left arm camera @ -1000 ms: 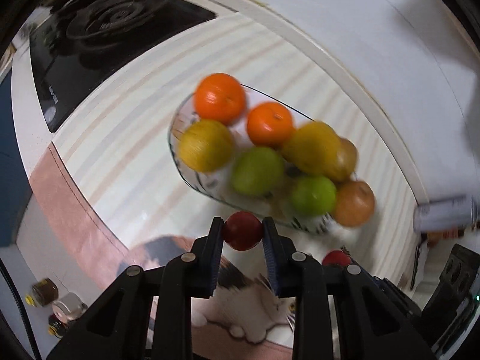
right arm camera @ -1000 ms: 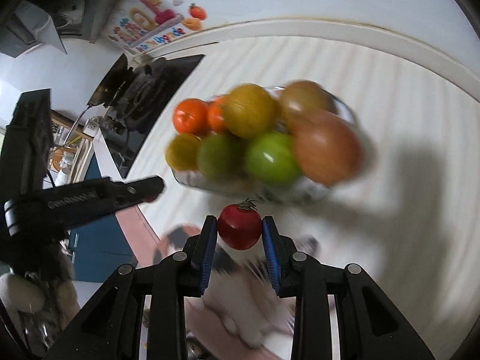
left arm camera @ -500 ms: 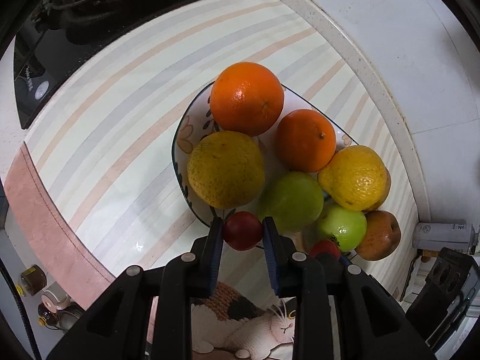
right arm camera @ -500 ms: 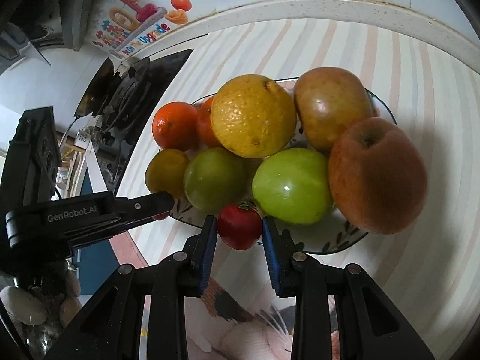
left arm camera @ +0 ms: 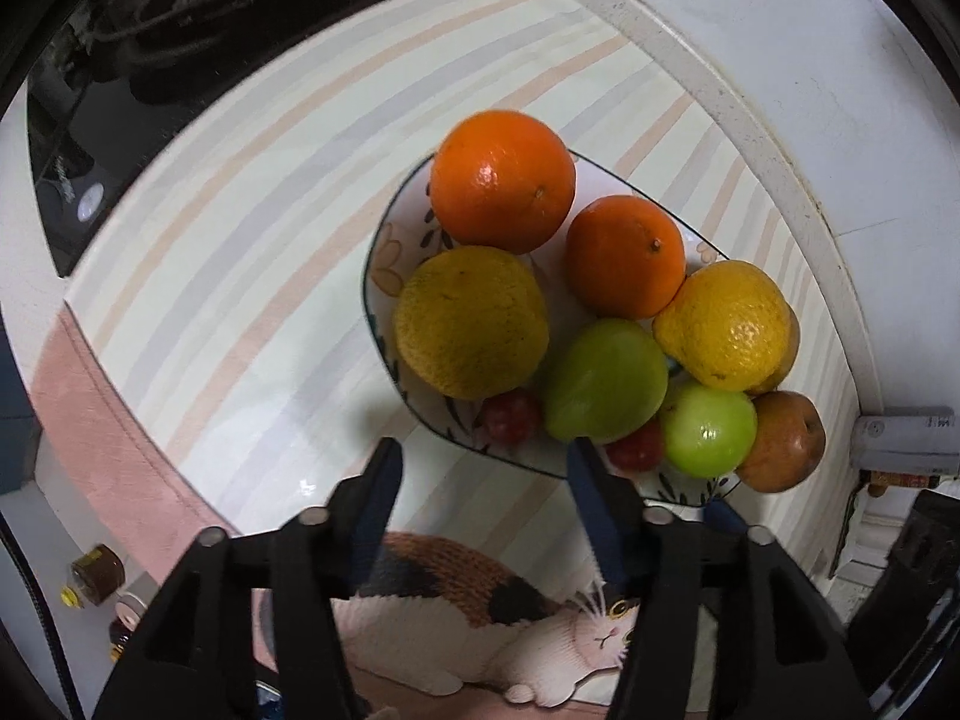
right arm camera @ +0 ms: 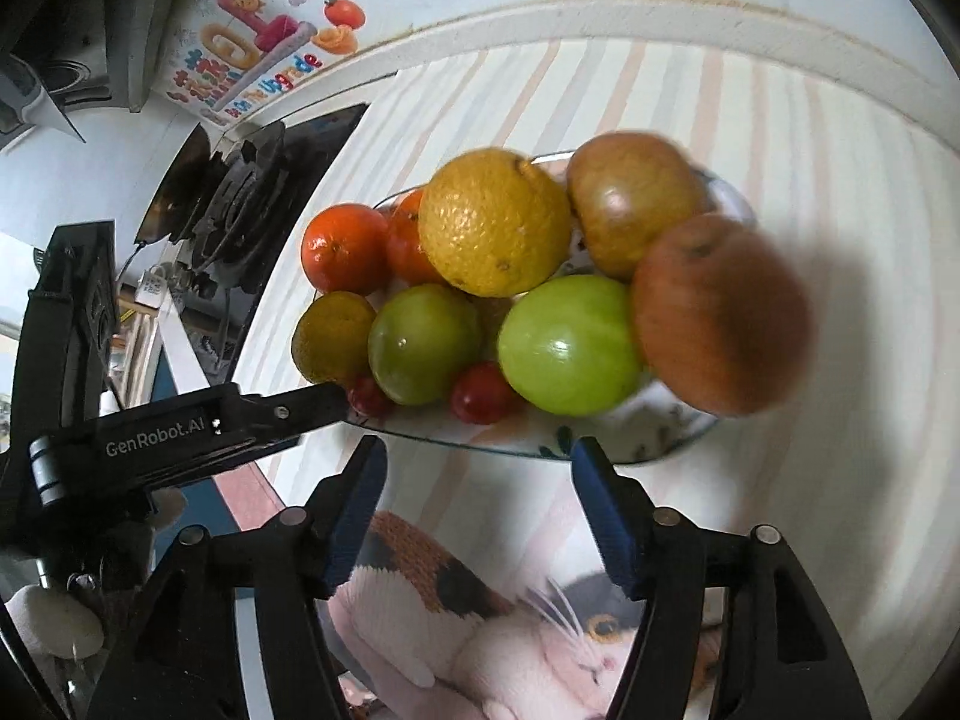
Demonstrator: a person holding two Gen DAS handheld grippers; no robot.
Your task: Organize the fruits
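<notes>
A patterned plate [left arm camera: 384,246] [right arm camera: 606,450] holds several fruits: oranges [left arm camera: 503,180], yellow citrus [left arm camera: 471,321], green fruits [left arm camera: 606,381] and brown fruits [right arm camera: 717,312]. Two small red tomatoes lie at its near rim, one on the left [left arm camera: 510,415] [right arm camera: 367,396] and one on the right [left arm camera: 637,450] [right arm camera: 483,391]. My left gripper [left arm camera: 483,477] is open and empty just in front of the left tomato. My right gripper [right arm camera: 477,477] is open and empty just in front of the right tomato. The left gripper's body [right arm camera: 180,432] shows in the right wrist view.
The plate stands on a striped counter [left arm camera: 240,240]. A black stove [left arm camera: 180,30] is at the far left. A white wall edge [left arm camera: 750,138] runs behind. A cat-print mat [left arm camera: 510,618] lies under the grippers. A white box [left arm camera: 900,438] sits at the right.
Both grippers have opened and let go of their tomatoes, which now lie on the plate's near rim. Both grippers have drawn back a little.
</notes>
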